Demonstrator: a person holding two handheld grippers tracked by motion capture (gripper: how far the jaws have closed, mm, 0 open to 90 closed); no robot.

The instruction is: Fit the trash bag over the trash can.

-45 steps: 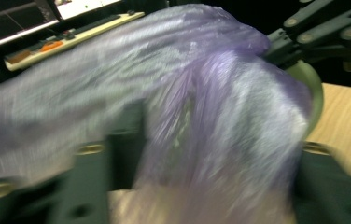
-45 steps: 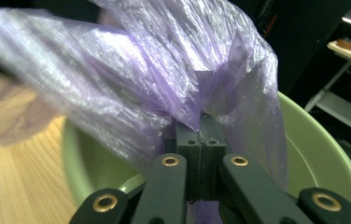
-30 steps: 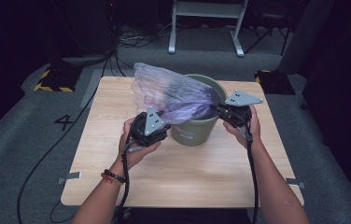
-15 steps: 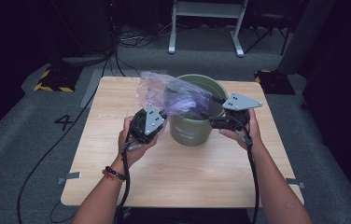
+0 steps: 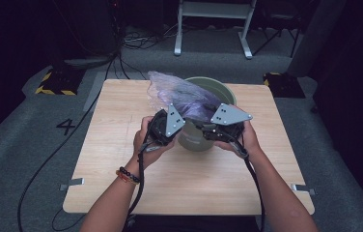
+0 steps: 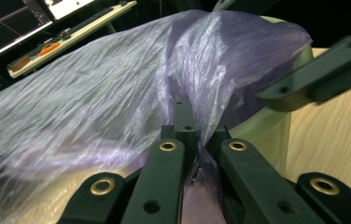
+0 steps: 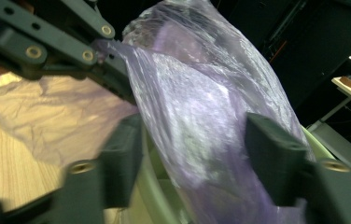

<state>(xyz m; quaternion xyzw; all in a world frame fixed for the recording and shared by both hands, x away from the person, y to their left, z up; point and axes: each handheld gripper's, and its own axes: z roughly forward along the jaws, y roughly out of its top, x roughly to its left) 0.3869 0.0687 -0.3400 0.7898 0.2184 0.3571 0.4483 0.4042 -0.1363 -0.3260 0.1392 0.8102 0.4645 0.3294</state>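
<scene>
The left hand-held gripper (image 5: 177, 126) is pinching a fold of the purple plastic bag (image 5: 182, 96) w/ its jaws fully closed on the film; in the left gripper view the bag (image 6: 117, 93) is bunching right at the jaw tips and spreading out wide beyond them. The bag is lying over the near-left rim of the green bucket (image 5: 220, 88), partly draping into it and partly billowing out over the worktop (image 5: 112, 145) to the left. The bucket is standing upright near the far middle of the worktop.

The right hand-held gripper (image 5: 207, 129) is sitting just beside the left one, at the bucket's near side. Its jaws have just been closing but are standing apart for now: in the right gripper view the bag (image 7: 197, 116) is passing between the two fingers (image 7: 269, 158) w/o them pressing on it, and the bucket rim (image 7: 157, 196) is showing underneath. The same view is picking up the left hand-held gripper (image 7: 110, 56) at top left, clamping the bag's edge.

Both hands are holding the grippers close together, cables trailing back toward the person.
</scene>
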